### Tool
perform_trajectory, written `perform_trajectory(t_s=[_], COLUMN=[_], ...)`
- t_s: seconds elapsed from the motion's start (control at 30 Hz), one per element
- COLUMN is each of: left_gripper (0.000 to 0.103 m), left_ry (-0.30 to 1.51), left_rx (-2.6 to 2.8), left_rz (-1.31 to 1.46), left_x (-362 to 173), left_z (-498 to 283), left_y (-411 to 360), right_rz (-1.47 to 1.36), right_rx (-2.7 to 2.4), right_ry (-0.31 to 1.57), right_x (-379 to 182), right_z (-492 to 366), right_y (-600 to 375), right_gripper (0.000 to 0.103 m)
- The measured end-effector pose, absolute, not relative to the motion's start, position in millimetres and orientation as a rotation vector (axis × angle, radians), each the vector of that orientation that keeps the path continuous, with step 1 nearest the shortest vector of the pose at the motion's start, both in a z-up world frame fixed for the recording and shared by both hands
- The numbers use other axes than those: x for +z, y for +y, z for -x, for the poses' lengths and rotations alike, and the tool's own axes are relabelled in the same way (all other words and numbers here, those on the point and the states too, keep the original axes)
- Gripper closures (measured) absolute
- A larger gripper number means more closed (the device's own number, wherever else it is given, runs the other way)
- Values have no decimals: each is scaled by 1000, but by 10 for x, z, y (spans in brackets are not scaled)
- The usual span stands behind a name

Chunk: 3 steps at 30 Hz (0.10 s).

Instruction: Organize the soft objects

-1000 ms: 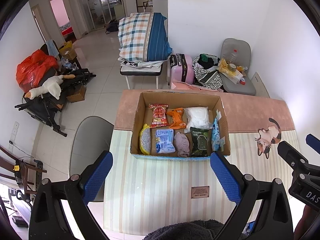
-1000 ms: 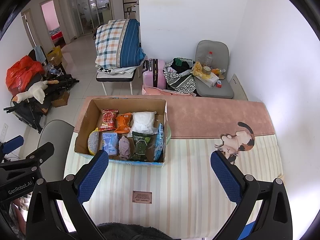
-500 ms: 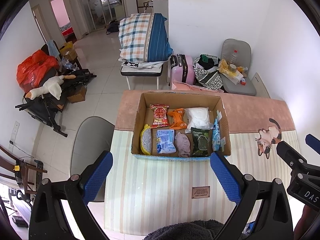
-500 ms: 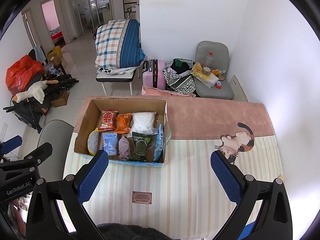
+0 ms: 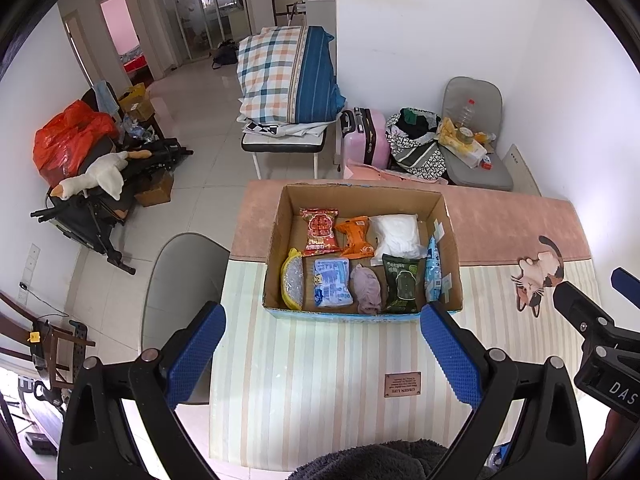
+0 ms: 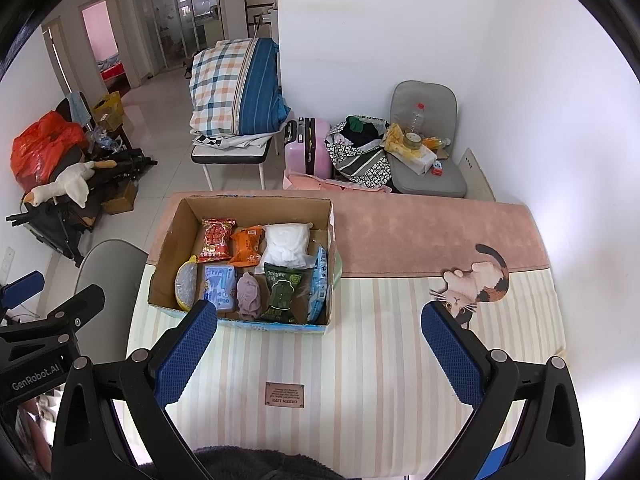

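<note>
Two hand-held grippers, left (image 5: pixel 320 344) and right (image 6: pixel 320 344), gape above the box (image 5: pixel 362 314).

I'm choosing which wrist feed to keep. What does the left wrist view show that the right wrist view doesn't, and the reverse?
Only the left wrist view shows the right claw's black body marked "DAS" at its right edge.

Only the right wrist view shows the left claw's body marked "GenRobot.AI" at its left edge.

Both show the open cardboard box of soft packets, the striped table mat, its cat picture, the brown label and a wide-open claw.
</note>
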<state>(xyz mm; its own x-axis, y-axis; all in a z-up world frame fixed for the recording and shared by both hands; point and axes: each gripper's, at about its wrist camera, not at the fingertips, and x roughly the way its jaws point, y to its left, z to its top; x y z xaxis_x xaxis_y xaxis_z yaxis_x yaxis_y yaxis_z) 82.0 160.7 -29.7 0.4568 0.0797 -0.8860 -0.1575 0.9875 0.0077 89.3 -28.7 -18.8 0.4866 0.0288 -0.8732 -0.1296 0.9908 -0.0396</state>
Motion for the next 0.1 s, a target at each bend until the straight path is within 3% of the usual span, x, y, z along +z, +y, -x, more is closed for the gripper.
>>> perform_trajectory(t_s=[0.1], left_gripper=[3], left_ry=[1085], left_rx=[142], left_rz=[83], left_x=[-298], left_z=[-813], left_y=[1617], right_rz=[106], right_rx=[94], right_ry=[1056], right_x=[-189], right_z=[-903], right_y=[-288], right_gripper=[0])
